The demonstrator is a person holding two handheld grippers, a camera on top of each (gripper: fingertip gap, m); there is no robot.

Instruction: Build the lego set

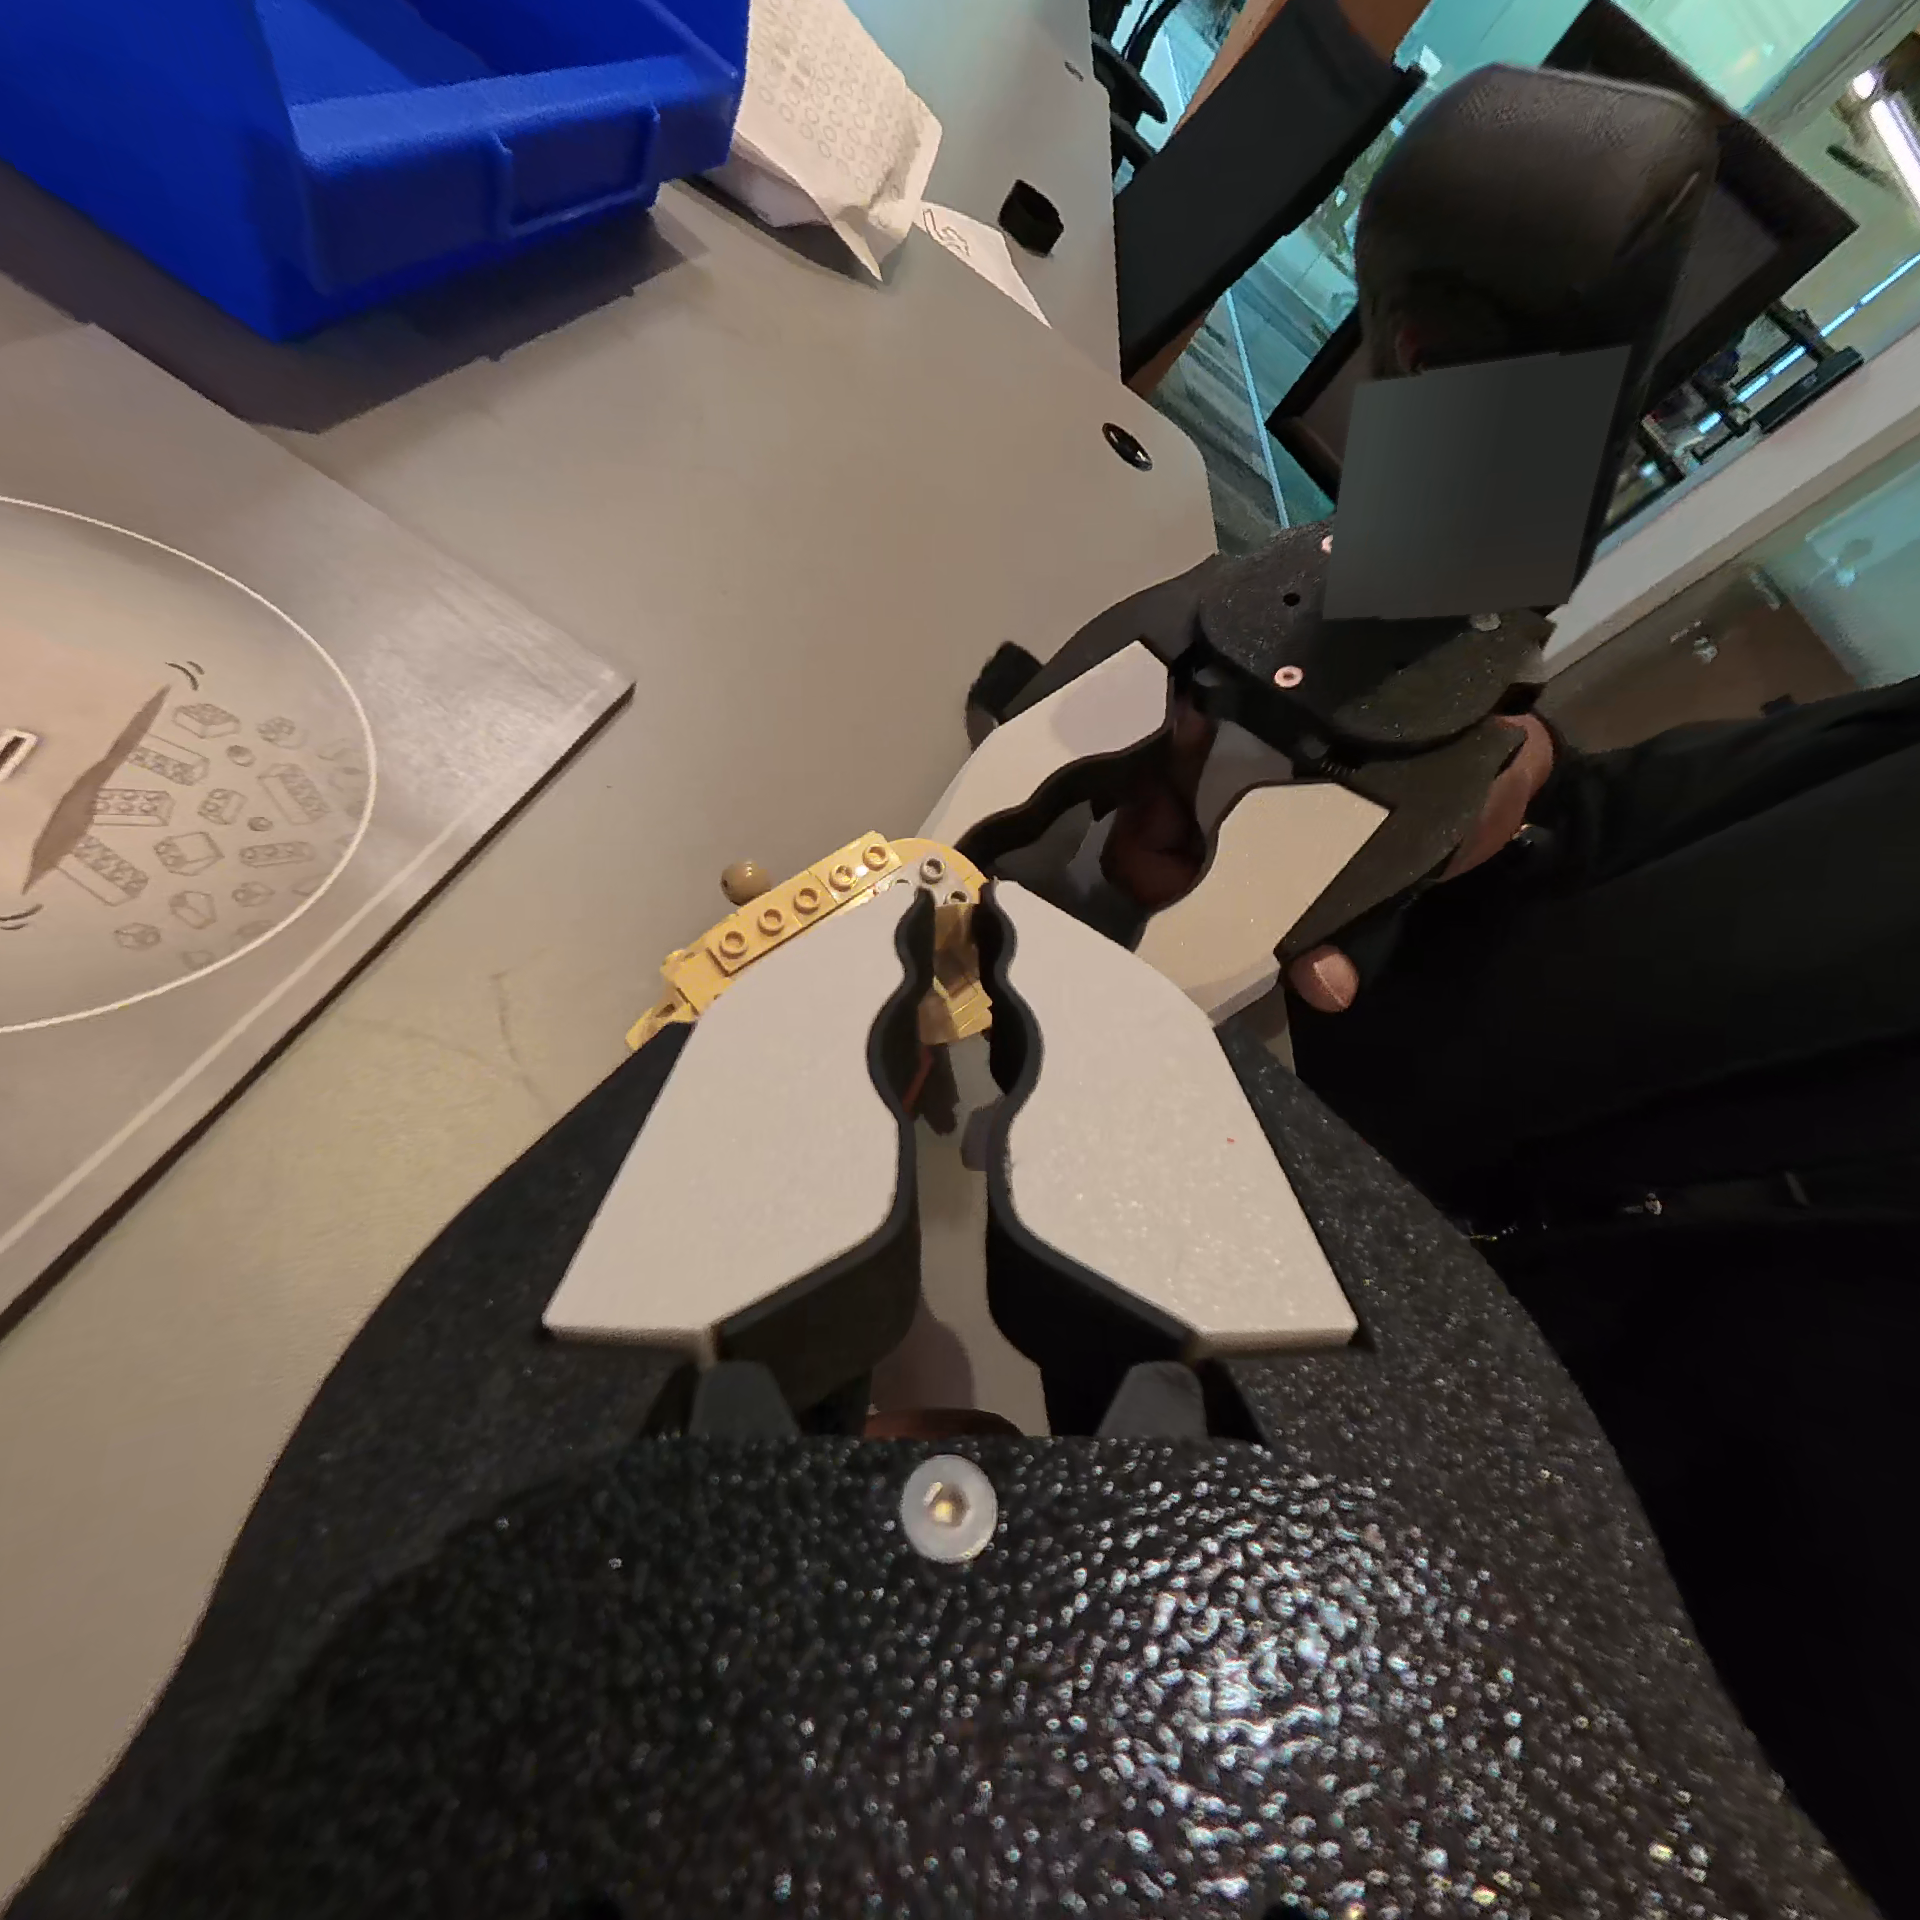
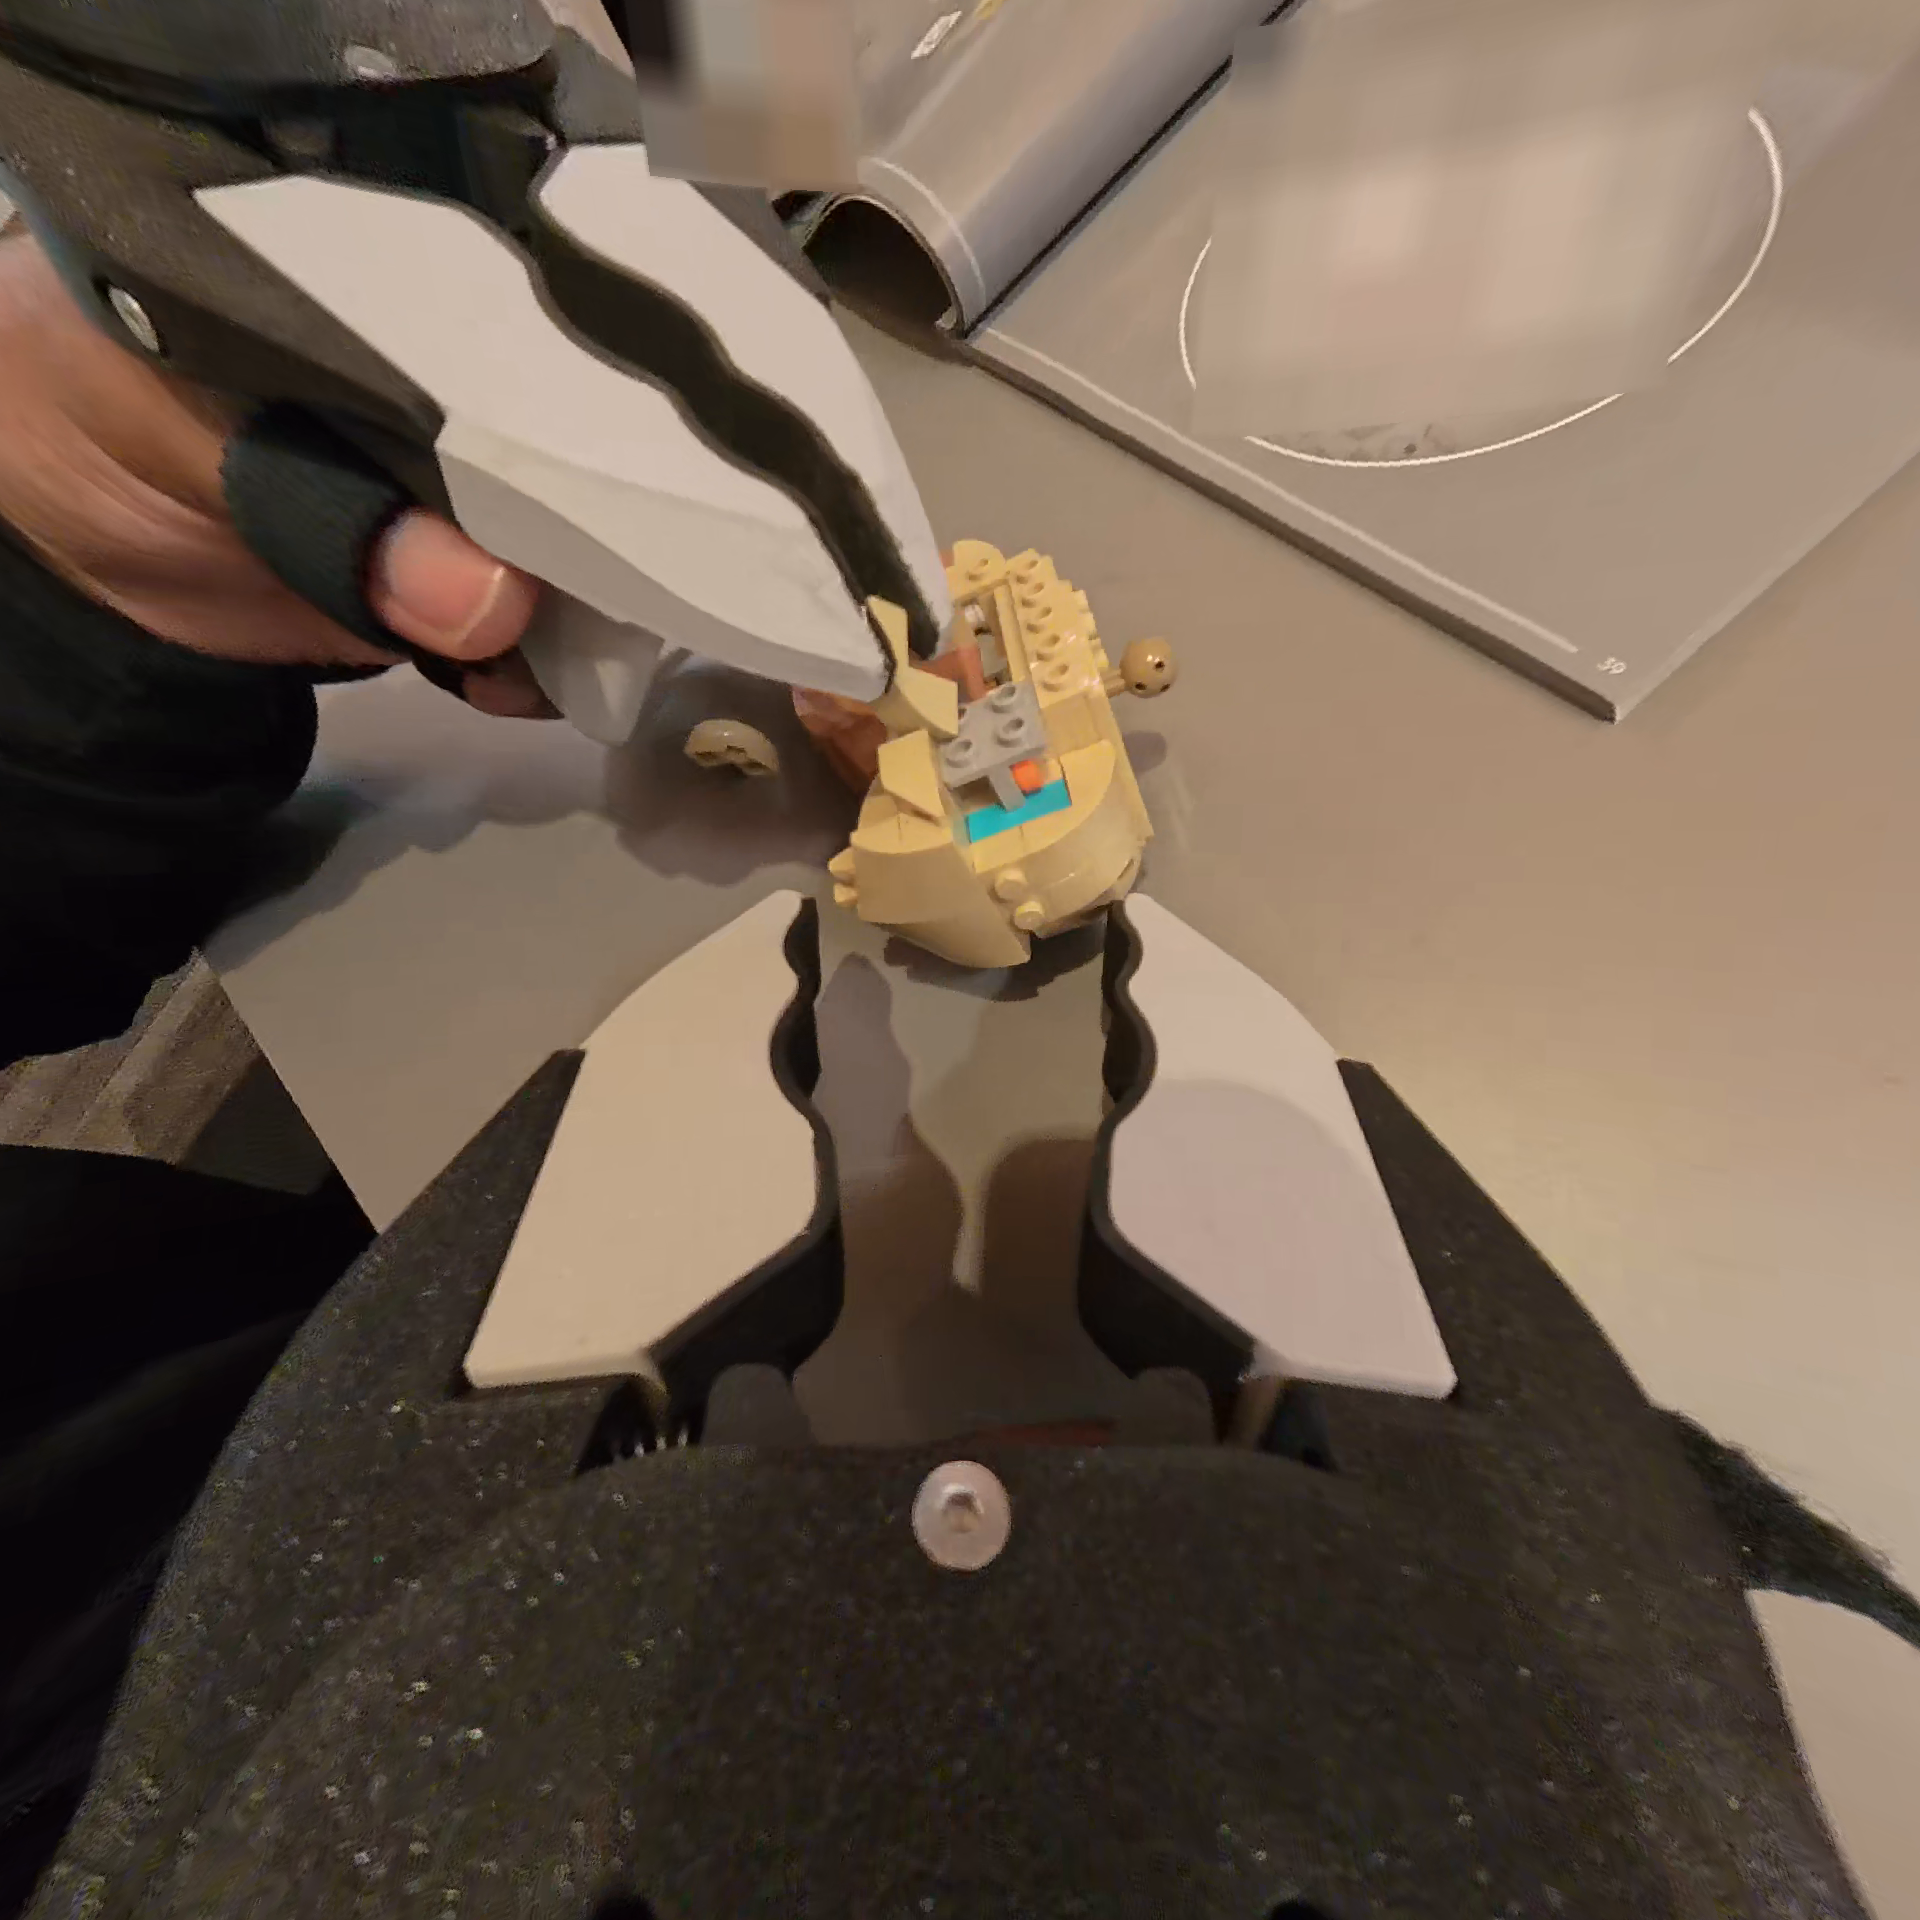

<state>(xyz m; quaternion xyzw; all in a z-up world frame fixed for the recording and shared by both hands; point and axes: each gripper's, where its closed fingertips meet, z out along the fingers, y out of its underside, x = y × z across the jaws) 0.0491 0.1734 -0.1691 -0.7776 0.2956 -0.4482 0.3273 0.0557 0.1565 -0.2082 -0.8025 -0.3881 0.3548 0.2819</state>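
Right now the left gripper (image 2: 899, 649) is pinching a small tan wedge piece (image 2: 914, 691) between its nearly closed fingertips, and that piece is sitting at the top of a tan brick model (image 2: 997, 831) that is standing on the grey table (image 2: 1455, 1039). A grey studded plate (image 2: 992, 743), a teal tile (image 2: 1018, 821) and an orange bit are showing on the model's upper face, and a tan ball (image 2: 1148, 665) is sticking out from its far side. The right gripper (image 2: 961, 920) is hanging wide open just in front of the model, its fingers apart and not pressing on it. A loose tan curved piece (image 2: 727, 748) is lying on the table beside the model. An open grey instruction booklet (image 1: 343, 727) is lying nearby, and a blue bin (image 1: 416, 156) is standing farther back with crumpled paper (image 1: 842, 125) beside it.
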